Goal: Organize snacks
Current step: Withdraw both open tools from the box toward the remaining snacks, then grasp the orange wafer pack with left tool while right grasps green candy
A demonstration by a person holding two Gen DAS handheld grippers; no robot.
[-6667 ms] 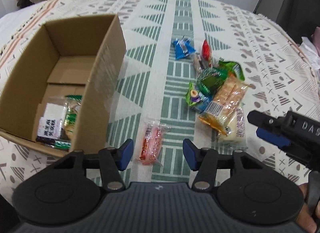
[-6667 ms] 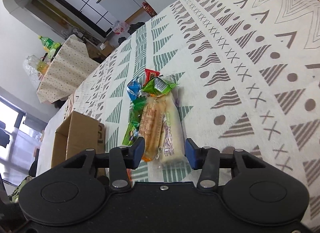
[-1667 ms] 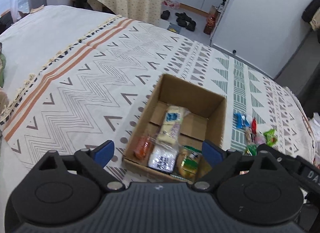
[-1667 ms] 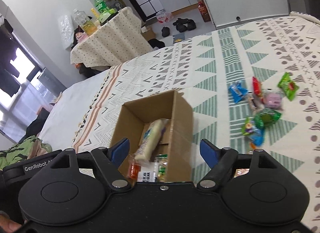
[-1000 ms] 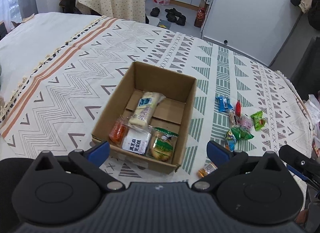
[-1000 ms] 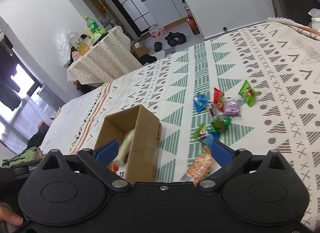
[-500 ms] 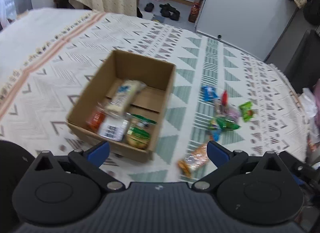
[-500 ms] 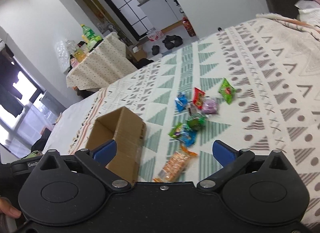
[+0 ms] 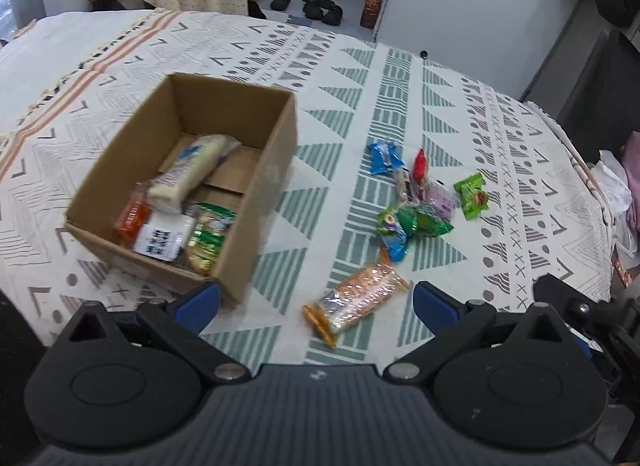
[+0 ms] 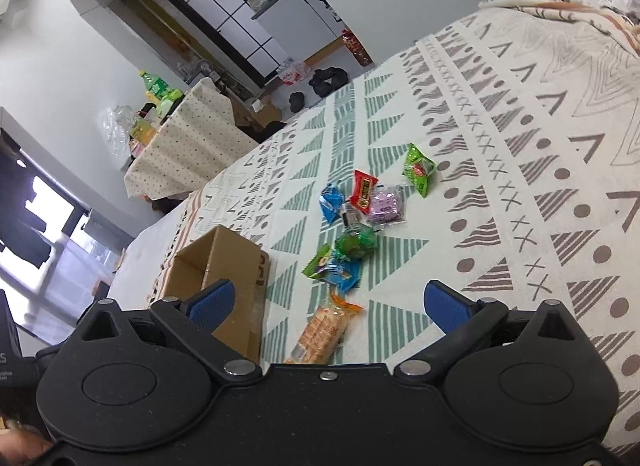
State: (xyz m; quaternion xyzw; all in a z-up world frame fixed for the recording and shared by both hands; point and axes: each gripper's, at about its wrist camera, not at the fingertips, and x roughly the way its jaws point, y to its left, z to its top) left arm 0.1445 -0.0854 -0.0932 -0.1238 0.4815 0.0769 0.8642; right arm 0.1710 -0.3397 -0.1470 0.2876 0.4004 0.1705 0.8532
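Observation:
An open cardboard box sits on the patterned cloth and holds a long white packet, an orange packet and a few more snacks. To its right lie loose snacks: an orange cracker pack, green, blue, red and purple packets. My left gripper is open and empty, held above the cracker pack. My right gripper is open and empty, above the cracker pack, with the box to its left.
The patterned cloth covers a wide bed-like surface. A cloth-covered table with bottles stands beyond it, with shoes on the floor. Clothes lie at the right edge. The right tool's body shows low right.
Both grippers have swung right and come lower, away from the box towards the loose snacks. The cracker pack now lies between each gripper's fingers in view. Both stay open and empty.

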